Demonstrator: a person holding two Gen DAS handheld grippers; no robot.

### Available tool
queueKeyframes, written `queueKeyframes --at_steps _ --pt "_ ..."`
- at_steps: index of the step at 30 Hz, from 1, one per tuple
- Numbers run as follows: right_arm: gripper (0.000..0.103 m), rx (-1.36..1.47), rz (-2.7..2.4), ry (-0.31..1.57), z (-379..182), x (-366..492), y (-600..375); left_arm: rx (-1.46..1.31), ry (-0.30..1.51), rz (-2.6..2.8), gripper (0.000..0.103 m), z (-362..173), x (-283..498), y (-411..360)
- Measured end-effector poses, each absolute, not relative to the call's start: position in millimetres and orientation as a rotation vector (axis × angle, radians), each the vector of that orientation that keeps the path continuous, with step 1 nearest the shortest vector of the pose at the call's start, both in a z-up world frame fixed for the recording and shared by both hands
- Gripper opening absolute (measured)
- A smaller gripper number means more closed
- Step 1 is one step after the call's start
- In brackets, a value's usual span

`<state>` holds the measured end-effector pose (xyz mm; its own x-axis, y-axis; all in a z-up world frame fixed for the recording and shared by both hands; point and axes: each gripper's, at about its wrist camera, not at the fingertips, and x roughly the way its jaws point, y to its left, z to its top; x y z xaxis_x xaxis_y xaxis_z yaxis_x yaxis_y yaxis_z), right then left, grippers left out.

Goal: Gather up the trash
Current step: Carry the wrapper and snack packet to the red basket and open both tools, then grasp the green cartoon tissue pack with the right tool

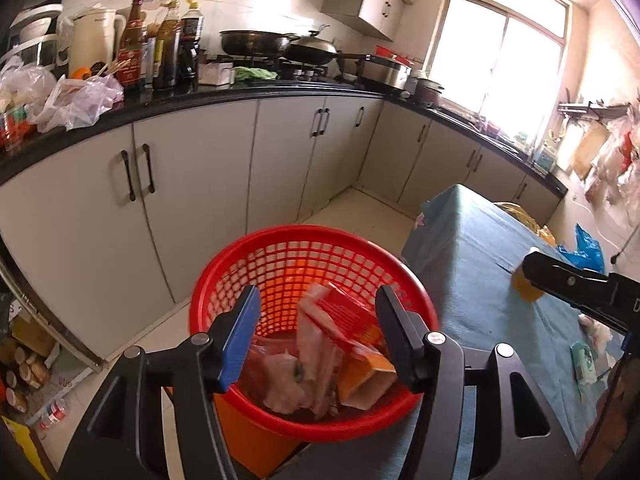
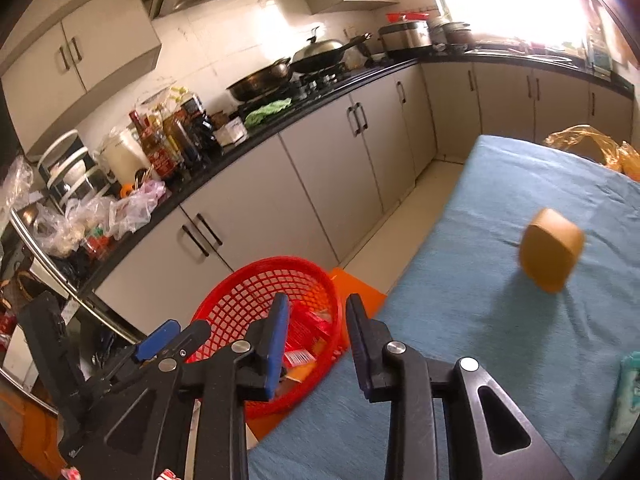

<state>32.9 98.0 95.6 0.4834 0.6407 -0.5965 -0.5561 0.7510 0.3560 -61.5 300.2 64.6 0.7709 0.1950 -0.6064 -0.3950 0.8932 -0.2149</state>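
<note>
A red mesh basket (image 1: 280,252) stands on an orange stool beside the blue-covered table (image 1: 472,248). It holds an orange carton (image 1: 366,376), a pink plastic bag and a blurred red-and-white wrapper (image 1: 332,312). My left gripper (image 1: 318,308) hovers open over the basket; the wrapper shows loose between its fingers, touching neither pad. My right gripper (image 2: 318,304) is open and empty over the table edge by the basket (image 2: 248,292). A blurred orange block (image 2: 552,250) sits further out over the table (image 2: 480,220), casting a shadow. A green-white packet (image 1: 584,360) and crumpled tissue (image 1: 596,330) lie on the table.
Grey cabinets under a black counter (image 1: 224,96) run along the left and back, crowded with bottles, bags and pans. The orange stool (image 2: 352,284) stands on pale floor tiles. A yellow plastic bag (image 2: 588,144) lies at the table's far end, a blue bag (image 1: 588,248) beyond.
</note>
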Motion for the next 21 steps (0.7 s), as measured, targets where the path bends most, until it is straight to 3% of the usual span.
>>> queueKeyframes --at_steps 13,21 --pt "0.036 0.176 0.572 0.781 86 17 -41 -0.205 0.639 0.173 0.068 84 -49 195" --pt "0.056 0.194 0.355 0.804 69 30 -137 -0.161 0.684 0.085 0.072 85 -40 135"
